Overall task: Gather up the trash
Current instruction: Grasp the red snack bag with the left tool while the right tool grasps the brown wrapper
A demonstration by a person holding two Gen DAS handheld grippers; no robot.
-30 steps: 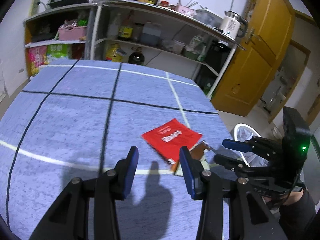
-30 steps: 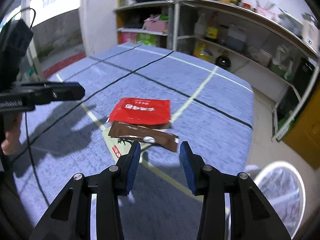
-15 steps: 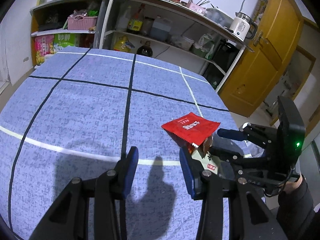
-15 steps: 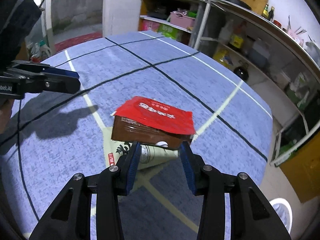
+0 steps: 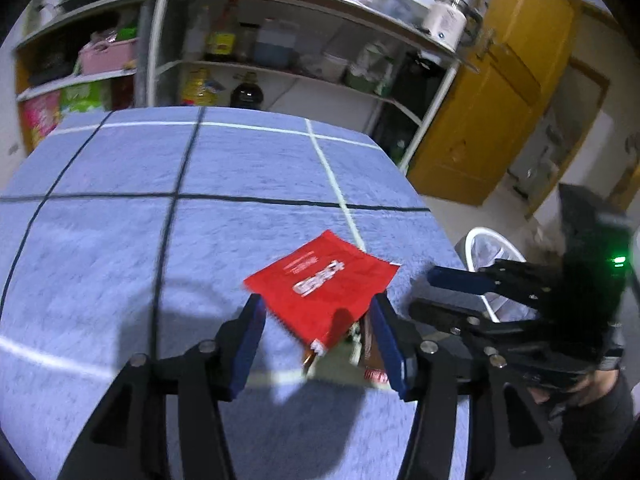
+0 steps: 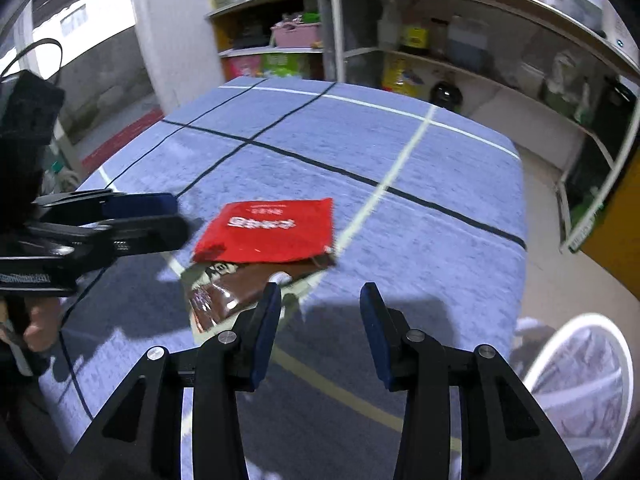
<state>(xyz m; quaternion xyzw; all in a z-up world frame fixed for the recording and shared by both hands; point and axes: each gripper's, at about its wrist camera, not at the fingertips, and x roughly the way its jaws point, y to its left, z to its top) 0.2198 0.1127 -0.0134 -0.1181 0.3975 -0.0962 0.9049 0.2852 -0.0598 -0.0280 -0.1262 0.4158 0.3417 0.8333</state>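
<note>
A red snack packet (image 5: 324,284) lies on top of a brown wrapper (image 6: 232,288) and a pale wrapper on the blue tablecloth (image 5: 120,240). My left gripper (image 5: 318,336) is low over the pile. Its jaws are opening, and the near corner of the red packet (image 6: 272,228) sits between the fingers without being pinched. My right gripper (image 6: 320,320) is open with only cloth between its fingers. Its left fingertip (image 6: 270,312) overlaps the brown wrapper's edge. Each gripper shows in the other's view: the right gripper (image 5: 422,292) and the left gripper (image 6: 180,216).
A white bin with a liner (image 6: 580,360) stands on the floor off the table's right edge, also seen as the bin (image 5: 492,248). Metal shelves with bottles and boxes (image 5: 248,60) run behind the table. A yellow door (image 5: 492,120) is at the right.
My left gripper came forward to the pile and its jaws widened around the red packet's corner. The right gripper shifted right, so the pile now lies left of its fingers.
</note>
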